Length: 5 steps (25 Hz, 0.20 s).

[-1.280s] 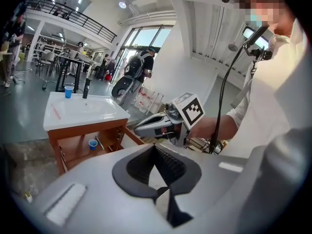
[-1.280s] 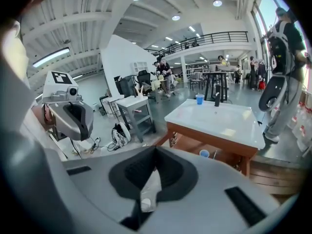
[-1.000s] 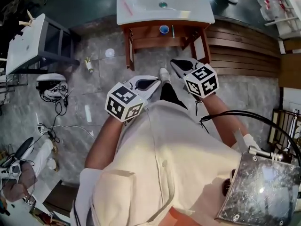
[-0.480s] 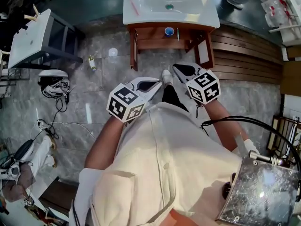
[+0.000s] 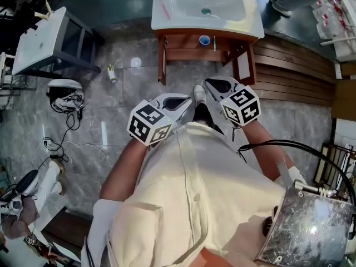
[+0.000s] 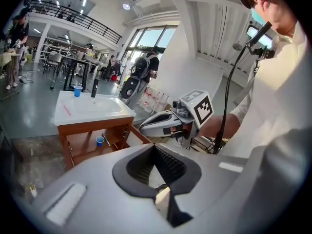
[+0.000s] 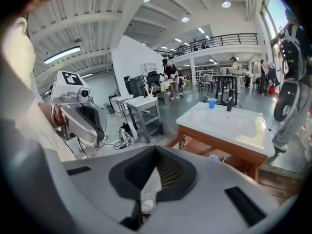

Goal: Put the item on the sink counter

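Observation:
The sink counter (image 5: 167, 16) is a white basin top on a wooden stand, at the top of the head view. On it stand a blue cup (image 6: 77, 90) and a dark tap (image 6: 94, 87). A second blue cup (image 5: 204, 39) sits on the stand's lower shelf. My left gripper (image 5: 181, 102) and right gripper (image 5: 217, 85) hover side by side before the person's chest, well short of the stand. Both have their jaws shut with nothing between them. In the left gripper view the right gripper (image 6: 146, 127) shows; in the right gripper view the left gripper (image 7: 97, 126) shows.
A grey side table (image 5: 39, 43) stands at the left, with a white device and cables (image 5: 64, 96) on the floor below it. A small bottle (image 5: 112, 72) lies on the grey floor. A slatted wooden platform (image 5: 295, 65) lies to the right, and a metal box (image 5: 308, 227) hangs at the lower right.
The sink counter has slid lower and to the right in the head view, so more of the basin shows. Both grippers have stayed almost in place, still shut and empty.

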Available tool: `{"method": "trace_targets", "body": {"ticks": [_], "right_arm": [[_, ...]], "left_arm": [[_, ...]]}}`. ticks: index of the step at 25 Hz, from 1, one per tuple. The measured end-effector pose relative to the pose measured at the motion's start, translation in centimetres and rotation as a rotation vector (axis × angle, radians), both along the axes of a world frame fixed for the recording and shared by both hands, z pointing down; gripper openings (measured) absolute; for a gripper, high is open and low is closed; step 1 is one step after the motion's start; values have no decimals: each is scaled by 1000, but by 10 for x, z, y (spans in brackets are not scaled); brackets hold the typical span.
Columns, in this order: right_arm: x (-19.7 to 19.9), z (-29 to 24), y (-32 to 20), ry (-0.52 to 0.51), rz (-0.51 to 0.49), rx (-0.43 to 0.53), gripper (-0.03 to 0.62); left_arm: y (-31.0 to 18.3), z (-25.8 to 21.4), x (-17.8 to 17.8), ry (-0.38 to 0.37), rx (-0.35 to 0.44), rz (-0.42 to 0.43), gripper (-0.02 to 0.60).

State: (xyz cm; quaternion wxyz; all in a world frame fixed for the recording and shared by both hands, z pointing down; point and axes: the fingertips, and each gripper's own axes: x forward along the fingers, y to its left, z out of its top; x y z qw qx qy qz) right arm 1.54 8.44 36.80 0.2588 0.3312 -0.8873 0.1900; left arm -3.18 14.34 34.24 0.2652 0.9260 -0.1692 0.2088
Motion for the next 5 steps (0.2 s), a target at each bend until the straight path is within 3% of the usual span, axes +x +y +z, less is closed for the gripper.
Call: {"method": "trace_targets", "body": {"ticks": [5], "right_arm": [[-7, -1, 5, 1, -6, 4, 5]], "left_arm": [[5, 0, -9, -1, 4, -9, 5]]}}
